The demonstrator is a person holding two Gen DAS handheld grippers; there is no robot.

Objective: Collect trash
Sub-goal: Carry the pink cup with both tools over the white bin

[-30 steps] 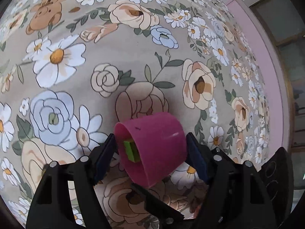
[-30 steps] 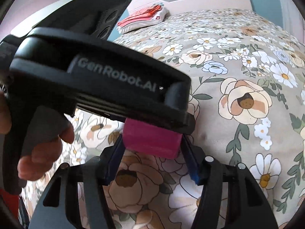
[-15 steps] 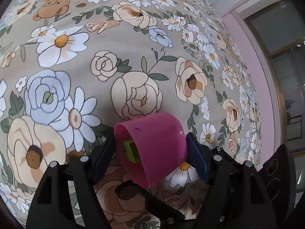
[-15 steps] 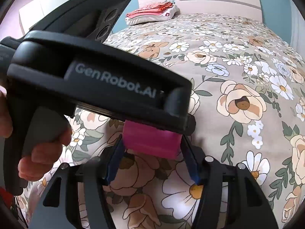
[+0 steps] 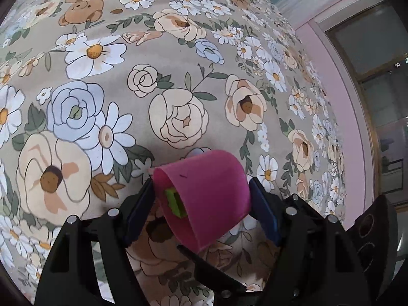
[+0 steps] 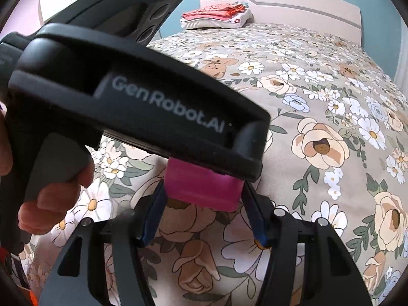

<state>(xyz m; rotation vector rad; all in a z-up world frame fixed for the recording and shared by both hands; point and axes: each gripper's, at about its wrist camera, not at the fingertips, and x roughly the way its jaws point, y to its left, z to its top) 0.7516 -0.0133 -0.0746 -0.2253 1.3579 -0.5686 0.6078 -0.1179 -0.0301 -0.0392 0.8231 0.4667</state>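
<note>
Both hands have drifted across the bed [image 5: 178, 63]; the left gripper [image 5: 201, 204] jaws clamp the pink cup [image 5: 211, 193] holding a green scrap [image 5: 174, 201], the right gripper [image 6: 204, 211] jaws grip a pink block [image 6: 201, 188], which probably goes into the cup next.

Right view: left gripper [image 6: 142, 107] body covers top of pink cup [image 6: 201, 188] and much of bed [image 6: 331, 132]; hand [image 6: 48, 204] cut off at left edge. Left view: green block [image 5: 174, 201] half hidden inside cup
</note>
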